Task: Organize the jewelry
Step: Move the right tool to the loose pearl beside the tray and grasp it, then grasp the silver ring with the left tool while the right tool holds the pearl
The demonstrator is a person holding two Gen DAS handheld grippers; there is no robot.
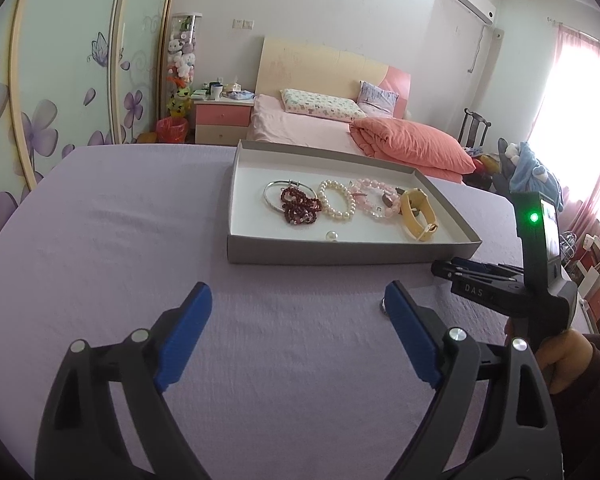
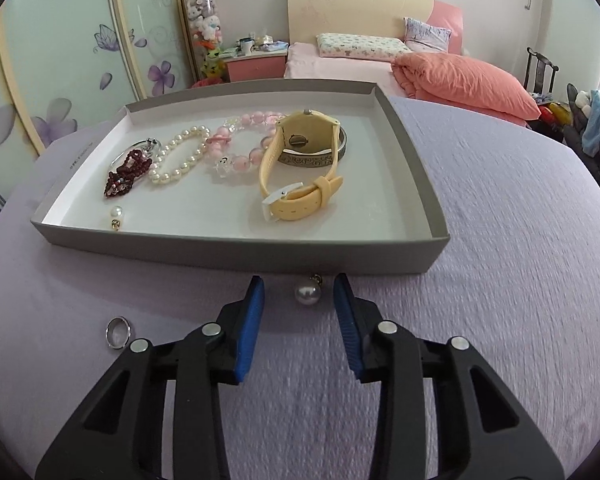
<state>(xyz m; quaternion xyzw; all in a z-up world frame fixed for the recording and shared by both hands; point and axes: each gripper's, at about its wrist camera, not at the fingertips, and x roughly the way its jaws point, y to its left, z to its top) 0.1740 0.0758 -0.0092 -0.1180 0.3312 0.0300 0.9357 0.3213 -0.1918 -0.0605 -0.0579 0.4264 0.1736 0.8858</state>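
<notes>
A shallow grey tray (image 2: 240, 246) with a white floor (image 1: 352, 250) holds a dark red bead bracelet (image 2: 125, 176), a pearl bracelet (image 2: 179, 159), a pink bead bracelet (image 2: 240, 140), a yellow watch (image 2: 300, 168), an engraved metal bangle (image 2: 320, 156) and a pearl earring (image 2: 116, 214). A second pearl earring (image 2: 308, 292) lies on the lilac cloth just in front of the tray, between the open blue pads of my right gripper (image 2: 299, 294). A silver ring (image 2: 118, 332) lies left of it. My left gripper (image 1: 298, 300) is open and empty above the cloth.
The table is covered by a lilac cloth (image 1: 120, 240). The right gripper's body (image 1: 540, 260) shows in the left wrist view, at the tray's near right corner. A bed (image 1: 320, 120), a nightstand (image 1: 222, 116) and a wardrobe (image 1: 60, 80) stand behind.
</notes>
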